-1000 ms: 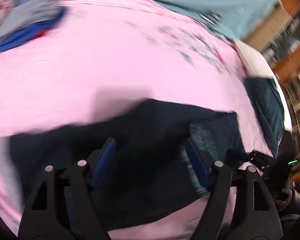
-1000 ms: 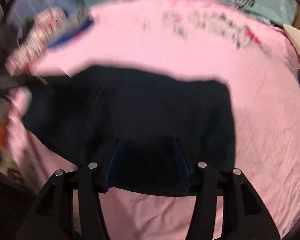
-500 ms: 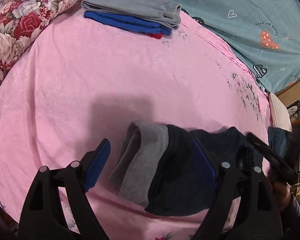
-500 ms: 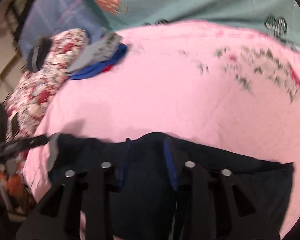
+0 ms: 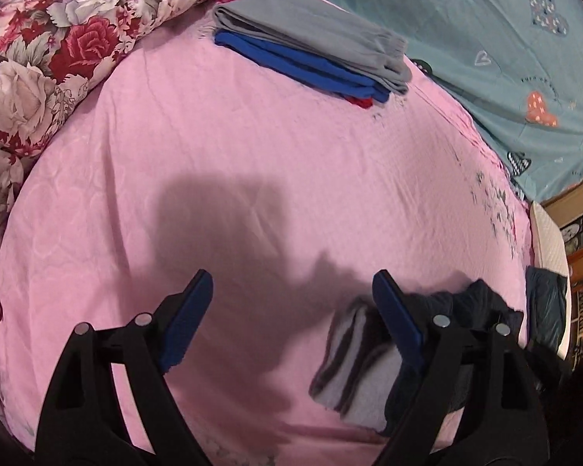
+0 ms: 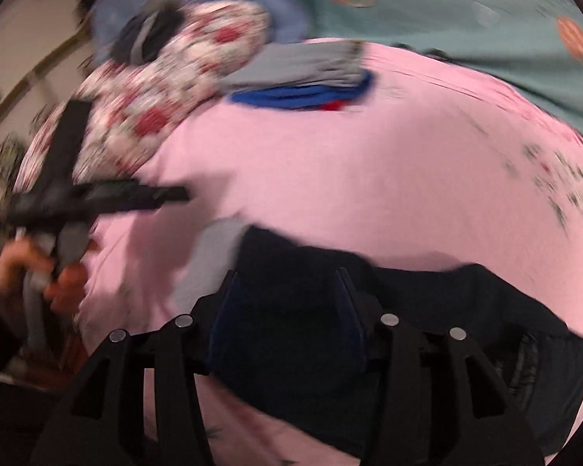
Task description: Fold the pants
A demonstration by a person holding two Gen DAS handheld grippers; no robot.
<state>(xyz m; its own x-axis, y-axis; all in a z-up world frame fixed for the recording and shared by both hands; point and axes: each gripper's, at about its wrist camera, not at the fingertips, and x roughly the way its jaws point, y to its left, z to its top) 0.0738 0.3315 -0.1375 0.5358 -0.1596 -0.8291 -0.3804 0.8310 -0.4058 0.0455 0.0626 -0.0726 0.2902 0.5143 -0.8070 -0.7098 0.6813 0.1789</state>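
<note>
The dark navy pants [image 6: 427, 310] lie folded on the pink bedsheet [image 5: 252, 147], their grey lining [image 5: 353, 369] showing at one end. My left gripper [image 5: 291, 303] is open and empty over bare sheet, with the pants just right of its right finger. My right gripper [image 6: 287, 295] hovers low over the pants with its jaws apart and holds nothing. The left gripper also shows in the blurred right wrist view [image 6: 97, 198], held in a hand at the left.
A stack of folded grey, blue and red clothes [image 5: 311, 50] lies at the far side of the bed. A floral quilt [image 5: 58, 39] lies along the left. A teal heart-print sheet [image 5: 505, 58] covers the far right. Another dark garment [image 5: 544, 310] lies at the right edge.
The pants went from spread flat to folded over, grey lining now showing. My left gripper moved left off the pants. My right gripper opened wider over them.
</note>
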